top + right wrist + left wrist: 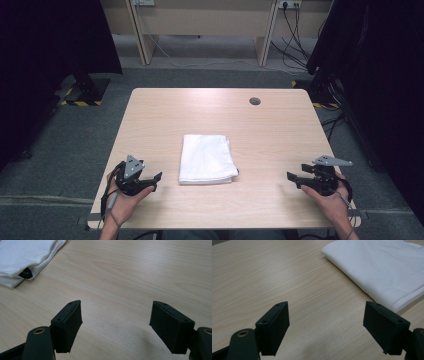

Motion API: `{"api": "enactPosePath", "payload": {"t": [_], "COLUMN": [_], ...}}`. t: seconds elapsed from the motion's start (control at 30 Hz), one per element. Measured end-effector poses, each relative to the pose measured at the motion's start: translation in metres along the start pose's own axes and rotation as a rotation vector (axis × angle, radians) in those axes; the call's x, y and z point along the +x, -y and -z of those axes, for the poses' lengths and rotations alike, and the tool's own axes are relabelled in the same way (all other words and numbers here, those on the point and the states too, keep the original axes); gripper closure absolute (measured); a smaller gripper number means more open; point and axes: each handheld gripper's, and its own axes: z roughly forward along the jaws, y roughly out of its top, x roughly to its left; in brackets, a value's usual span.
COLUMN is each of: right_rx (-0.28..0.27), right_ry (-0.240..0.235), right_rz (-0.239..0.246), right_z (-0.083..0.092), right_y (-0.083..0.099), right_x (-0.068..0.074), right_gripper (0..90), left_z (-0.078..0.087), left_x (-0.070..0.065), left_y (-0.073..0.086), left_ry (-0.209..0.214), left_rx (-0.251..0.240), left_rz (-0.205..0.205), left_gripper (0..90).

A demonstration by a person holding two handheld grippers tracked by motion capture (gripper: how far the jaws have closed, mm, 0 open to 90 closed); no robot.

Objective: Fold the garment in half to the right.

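A folded white cloth (207, 158) lies in the middle of the wooden table (270, 135). My left gripper (156, 180) rests near the front left, pointing right toward the cloth, jaws wide apart with nothing between them. In the left gripper view (325, 327) the cloth (384, 270) lies ahead at the upper right. My right gripper (291, 179) sits at the front right, pointing left, also open and empty. In the right gripper view (116, 325) the cloth's corner (22, 257) appears at the upper left, with a small black tag (26, 273) tucked in its folds.
A round cable hole (255, 101) sits in the table near its far edge. Beyond the table stands a wooden desk frame (200, 25) with cables (292, 45) hanging down. Dark curtains (45, 45) flank both sides over grey carpet.
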Motion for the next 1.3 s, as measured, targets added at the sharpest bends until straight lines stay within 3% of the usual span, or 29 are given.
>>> {"api": "enactPosePath", "payload": {"t": [1.3], "right_rx": [0.005], "right_ry": [0.062], "right_rz": [-0.068], "right_z": [0.0], "right_y": [0.02], "right_x": [-0.025], "right_gripper": [25.4], "left_z": [-0.003], "left_x": [0.013], "left_y": [0.015], "left_ry": [-0.029], "left_rx": [0.012], "left_rz": [0.037], "left_gripper": [20.3]}}
